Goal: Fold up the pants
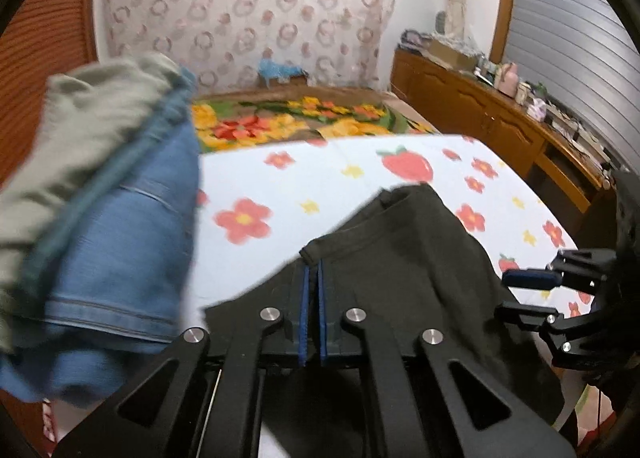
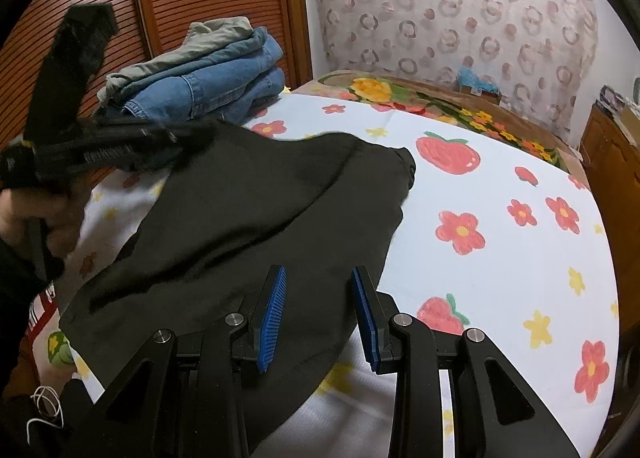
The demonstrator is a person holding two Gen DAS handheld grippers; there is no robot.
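At frame centre the left gripper (image 1: 313,278) pinches the black pants' (image 1: 400,258) hem to fold it over, while the right gripper (image 2: 318,310) hangs open above them.

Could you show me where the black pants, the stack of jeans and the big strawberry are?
black pants (image 2: 248,217), right wrist view, middle of the cloth
jeans (image 2: 208,91), right wrist view, side of the folded stack
strawberry (image 2: 447,155), right wrist view, its red body

No readable text, labels or numbers; red-and-white print at bed's edge illegible.
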